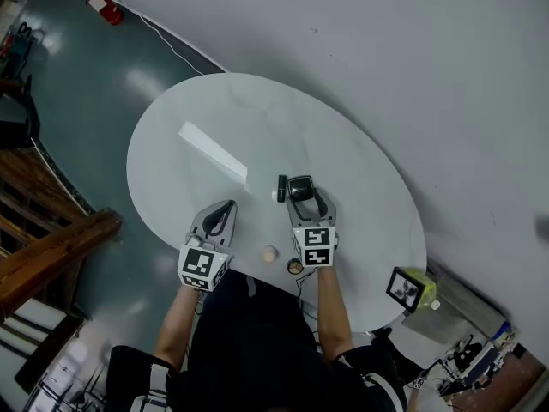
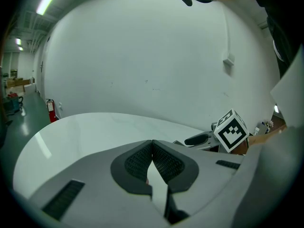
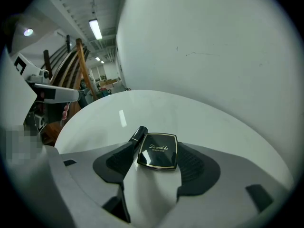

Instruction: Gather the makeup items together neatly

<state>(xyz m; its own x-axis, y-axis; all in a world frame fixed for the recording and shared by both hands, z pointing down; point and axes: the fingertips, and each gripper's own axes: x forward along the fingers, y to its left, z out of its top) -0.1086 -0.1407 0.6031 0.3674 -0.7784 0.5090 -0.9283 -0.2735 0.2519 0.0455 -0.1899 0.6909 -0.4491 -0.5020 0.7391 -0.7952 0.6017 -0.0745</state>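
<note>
A square black compact (image 1: 299,187) with gold lettering (image 3: 158,151) lies flat on the white oval table (image 1: 257,127), between the jaws of my right gripper (image 1: 302,194). That gripper (image 3: 159,159) stands open, its pads a little off the compact's sides. A slim black tube (image 1: 280,188) lies against the compact's left edge, also seen beside the left jaw (image 3: 138,135). My left gripper (image 1: 225,208) rests at the table's near edge, shut with nothing between its pads (image 2: 152,144). A small beige round item (image 1: 269,253) and a small dark round one (image 1: 294,266) sit between the two grippers.
The right gripper's marker cube (image 2: 231,131) shows at the right of the left gripper view. Off the table are a red fire extinguisher (image 1: 105,5), wooden stairs (image 1: 43,239) at the left, and a yellow-green box (image 1: 410,288) on the floor at the right.
</note>
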